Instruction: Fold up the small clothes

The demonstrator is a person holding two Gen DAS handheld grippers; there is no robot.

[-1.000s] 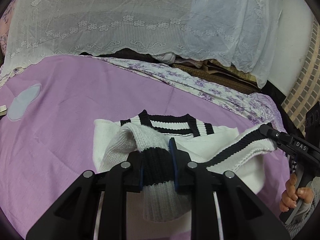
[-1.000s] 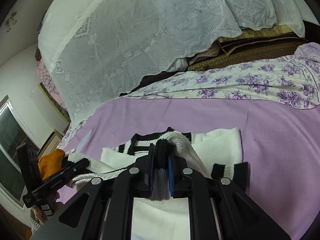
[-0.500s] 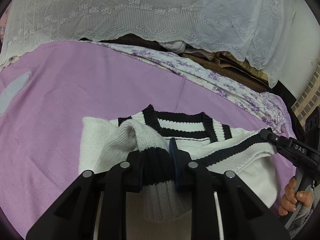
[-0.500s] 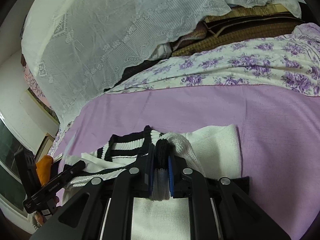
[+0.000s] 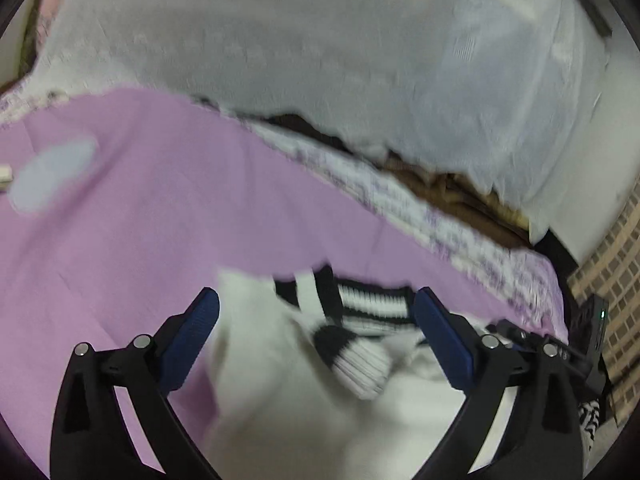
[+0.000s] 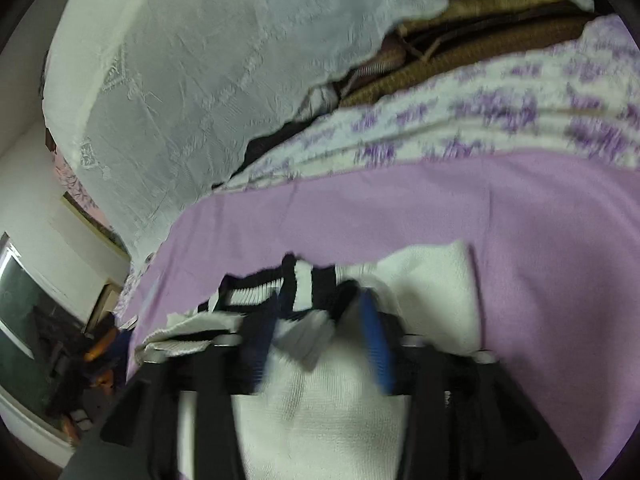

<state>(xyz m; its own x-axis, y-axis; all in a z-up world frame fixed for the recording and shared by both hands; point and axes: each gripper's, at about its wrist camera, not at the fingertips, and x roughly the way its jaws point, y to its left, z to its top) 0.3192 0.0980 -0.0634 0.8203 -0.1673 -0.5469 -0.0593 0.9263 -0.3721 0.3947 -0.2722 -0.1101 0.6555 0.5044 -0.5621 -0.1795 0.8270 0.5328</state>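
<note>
A small white knit sweater point(image 5: 280, 392) with black-and-white striped collar point(image 5: 372, 300) lies on the purple bed sheet point(image 5: 140, 240). My left gripper point(image 5: 317, 294) hovers over it, its jaws opening wide. The striped cuff point(image 5: 356, 360) lies loose between them, touching neither pad. In the right wrist view the sweater point(image 6: 432, 292) lies under my right gripper point(image 6: 322, 300). Its jaws are opening, with the other cuff point(image 6: 308, 336) slack between the blue pads point(image 6: 376, 340). Both views are blurred by motion. The right gripper's tip point(image 5: 532, 340) shows at the left view's right edge.
A white lace cover point(image 5: 320, 60) drapes over piled bedding behind the sheet, with a floral sheet point(image 6: 500, 128) and brown folded blankets point(image 6: 460, 48) beneath it. A pale oval patch point(image 5: 52, 172) marks the sheet at left. A brick-patterned wall point(image 5: 616, 280) stands at right.
Both grippers were shut on the sweater's striped cuffs; now both have opened and let go. The sleeves have dropped onto the sweater's body. The left gripper has shifted sideways.
</note>
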